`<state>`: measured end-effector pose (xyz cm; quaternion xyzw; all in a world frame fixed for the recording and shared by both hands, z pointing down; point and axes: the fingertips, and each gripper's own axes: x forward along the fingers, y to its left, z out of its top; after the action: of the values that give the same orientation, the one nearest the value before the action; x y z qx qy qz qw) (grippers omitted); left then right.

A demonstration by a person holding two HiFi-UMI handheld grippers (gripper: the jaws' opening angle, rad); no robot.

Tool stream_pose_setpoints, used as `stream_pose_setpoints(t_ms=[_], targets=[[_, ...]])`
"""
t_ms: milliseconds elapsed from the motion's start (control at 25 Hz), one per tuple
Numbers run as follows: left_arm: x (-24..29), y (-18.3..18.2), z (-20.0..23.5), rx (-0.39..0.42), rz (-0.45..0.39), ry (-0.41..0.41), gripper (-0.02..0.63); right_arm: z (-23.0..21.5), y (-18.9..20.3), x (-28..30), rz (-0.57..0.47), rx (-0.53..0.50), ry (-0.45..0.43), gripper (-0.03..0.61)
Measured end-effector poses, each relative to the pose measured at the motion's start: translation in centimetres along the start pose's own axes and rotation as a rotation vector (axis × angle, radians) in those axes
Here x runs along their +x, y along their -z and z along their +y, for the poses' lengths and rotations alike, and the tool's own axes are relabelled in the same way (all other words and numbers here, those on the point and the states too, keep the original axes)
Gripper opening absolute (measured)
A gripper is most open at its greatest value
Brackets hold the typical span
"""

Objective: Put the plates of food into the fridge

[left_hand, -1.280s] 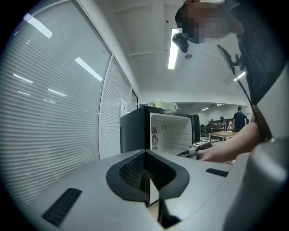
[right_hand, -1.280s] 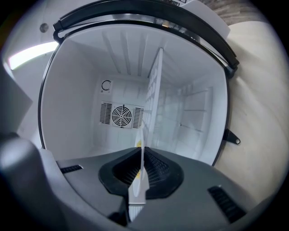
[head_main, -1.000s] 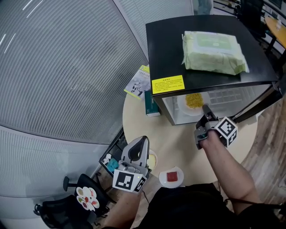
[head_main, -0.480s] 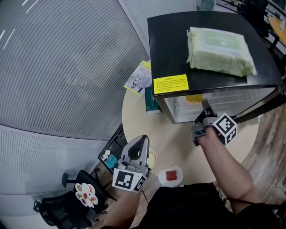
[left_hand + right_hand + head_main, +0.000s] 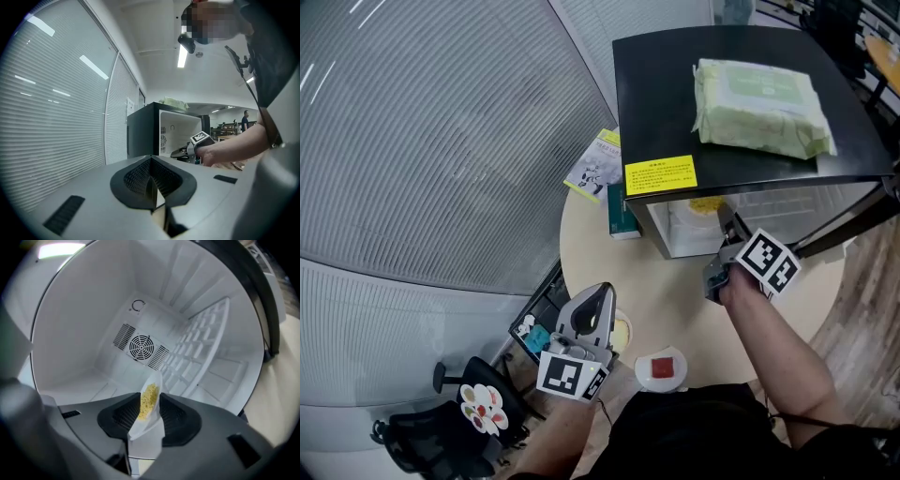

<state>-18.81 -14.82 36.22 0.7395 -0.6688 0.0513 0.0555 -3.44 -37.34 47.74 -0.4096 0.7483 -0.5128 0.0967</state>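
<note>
White fridge (image 5: 93, 310) interior: right gripper (image 5: 728, 232) jaws just easing apart, plate (image 5: 149, 401) loose between them; left gripper (image 5: 151, 169) closed, empty.

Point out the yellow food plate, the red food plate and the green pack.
yellow food plate (image 5: 158, 380): right gripper view, white rim.
red food plate (image 5: 640, 371): head view, left rim.
green pack (image 5: 759, 94): head view, top face.

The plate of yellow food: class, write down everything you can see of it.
A small white plate, smooth like ceramic or plastic, carries a heap of crumbly yellow food. It is inside the open white fridge, near the front. Its near rim lies between the tongs of the right gripper, which have just been opening and look loose on it. Whether it rests on the fridge floor cannot be told.
</note>
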Motion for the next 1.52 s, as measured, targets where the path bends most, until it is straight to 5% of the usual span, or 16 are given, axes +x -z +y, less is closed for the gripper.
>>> stream_pose_setpoints(t_ms=[280,680,1000,1200,1520], targets=[[-0.1,-0.5,-0.4,0.019,0.002,0.009,0.003,0.3,0.4,-0.1,0.061,-0.286,0.054,0.202],[-0.7,-1.1,-1.1,0.036,0.002,0.005,0.003,-1.1,0.0,-0.9,0.076,-0.547,0.128,0.227],[-0.6,-1.4,-2.2,0.05,-0.004,0.054,0.003,-1.2,-1.2,-3.5,-0.02,-0.548,0.07,0.227],[-1.4,-2.4,-2.3,0.031,-0.081,0.116,0.003,-0.1,-0.5,-6.4,-0.052,-0.464,-0.033,0.227],[-5.5,-2.3,-0.3,0.021,-0.107,0.183,0.003,1.9,2.3,-12.5,-0.131,-0.388,-0.052,0.226]])
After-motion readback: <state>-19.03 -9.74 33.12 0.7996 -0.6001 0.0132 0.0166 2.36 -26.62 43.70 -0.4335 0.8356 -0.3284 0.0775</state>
